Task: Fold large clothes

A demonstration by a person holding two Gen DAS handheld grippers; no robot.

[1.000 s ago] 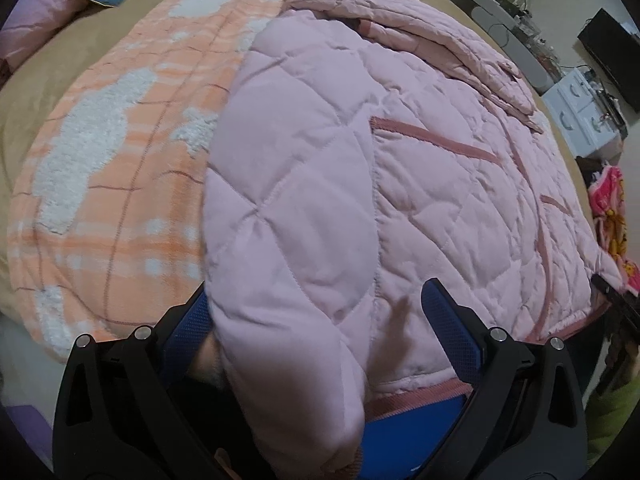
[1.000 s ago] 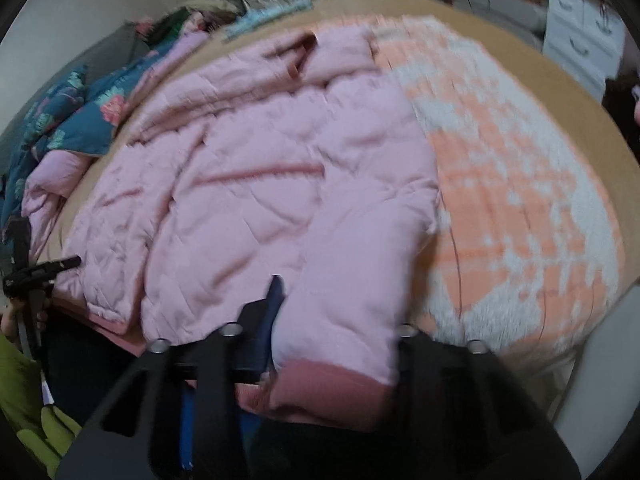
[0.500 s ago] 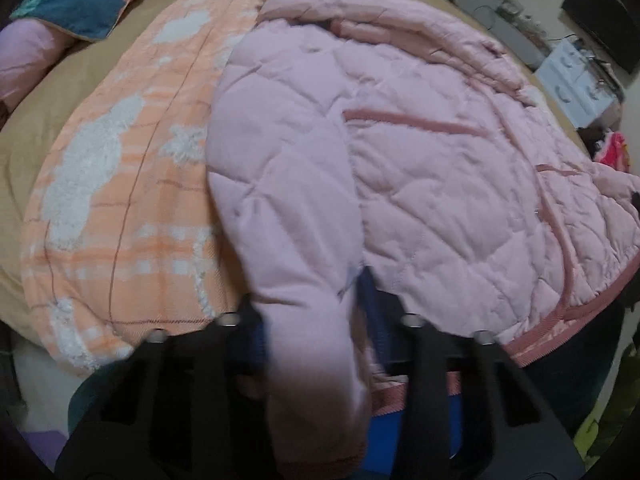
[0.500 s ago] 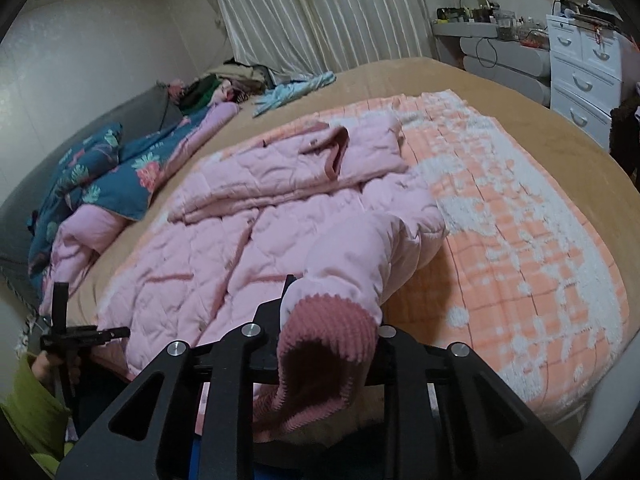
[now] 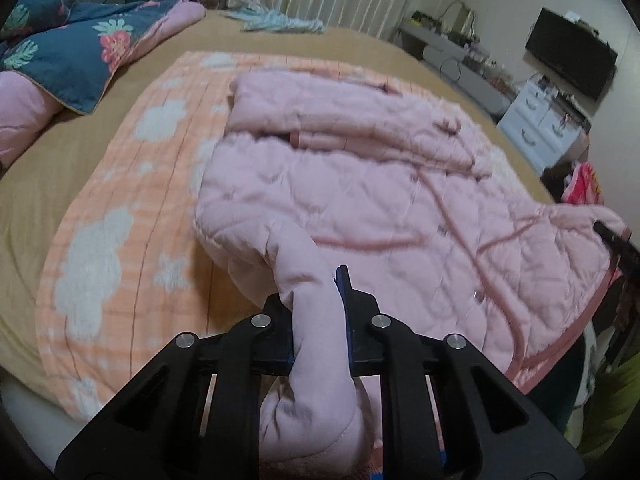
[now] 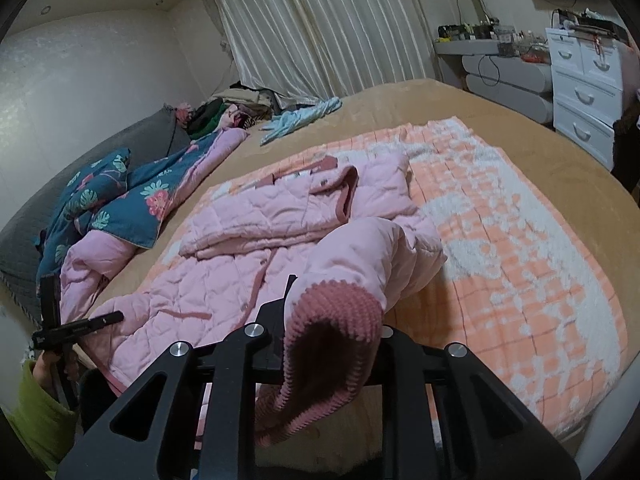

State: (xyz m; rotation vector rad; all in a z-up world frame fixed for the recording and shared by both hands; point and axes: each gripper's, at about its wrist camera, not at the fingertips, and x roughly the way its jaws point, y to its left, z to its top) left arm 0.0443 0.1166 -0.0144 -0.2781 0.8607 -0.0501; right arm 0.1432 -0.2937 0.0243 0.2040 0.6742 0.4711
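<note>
A pink quilted jacket (image 5: 380, 184) lies spread on an orange and white blanket (image 5: 132, 208) on the bed, also seen in the right wrist view (image 6: 256, 248). My left gripper (image 5: 320, 300) is shut on one pink sleeve (image 5: 308, 280), lifted off the bed. My right gripper (image 6: 332, 312) is shut on the other sleeve at its dark pink knitted cuff (image 6: 332, 332), raised above the jacket's body. The far gripper shows small at each view's edge (image 6: 76, 328).
A blue floral quilt (image 6: 120, 196) lies at the bed's head side. A tan bedspread (image 6: 500, 128) covers the bed. White drawers (image 6: 588, 92) and a grey dresser (image 6: 504, 68) stand beyond the bed. A TV (image 5: 568, 56) hangs on the wall.
Both grippers closed on the sleeves and lifted them up and back from the bed. The views now look across the jacket from higher up.
</note>
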